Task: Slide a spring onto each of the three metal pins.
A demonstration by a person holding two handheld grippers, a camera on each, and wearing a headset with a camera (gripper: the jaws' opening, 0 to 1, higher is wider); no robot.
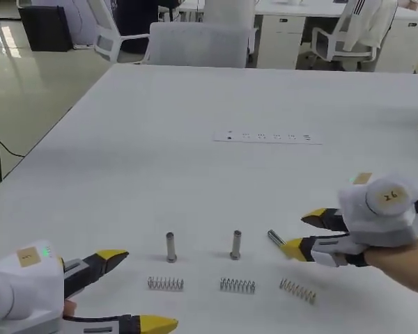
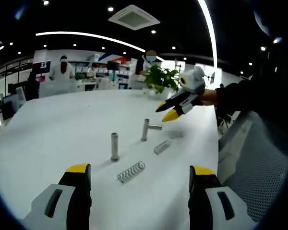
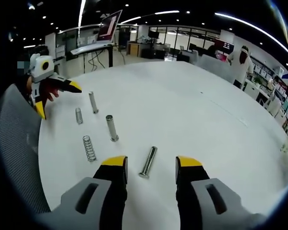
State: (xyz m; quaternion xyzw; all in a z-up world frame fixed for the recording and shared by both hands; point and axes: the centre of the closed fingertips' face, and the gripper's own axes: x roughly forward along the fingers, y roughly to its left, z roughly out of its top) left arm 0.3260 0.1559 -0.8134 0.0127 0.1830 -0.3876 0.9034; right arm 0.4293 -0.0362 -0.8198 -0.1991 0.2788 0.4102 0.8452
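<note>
Bench (image 1: 195,139): white; the pins are set out in one row near the person, with the springs in a second row closer in.
Left pin (image 1: 171,247): stood upright on the bench, its shaft bare.
Middle pin (image 1: 236,245): stood upright to the right of the left pin, its shaft likewise bare.
Lying pin (image 3: 148,162): laid flat on the bench, to the right of the middle pin. In the right gripper view it is seen between the two yellow-tipped jaws, with a gap on either side.
Left spring (image 1: 166,283): laid flat just in front of the left pin.
Middle spring (image 1: 237,285): laid flat just in front of the middle pin.
Right spring (image 1: 297,290): laid at a slant, on the near side of the right gripper's tips and apart from them.
Right gripper (image 1: 303,232): held low over the bench with its jaws apart and nothing clamped. Its tips are placed just beside the lying pin.
Left gripper (image 1: 136,289): held at the near left of the bench with its jaws spread wide and nothing held. In the left gripper view the left spring is seen ahead, in line with the gap between the jaws, near but not touched.
</note>
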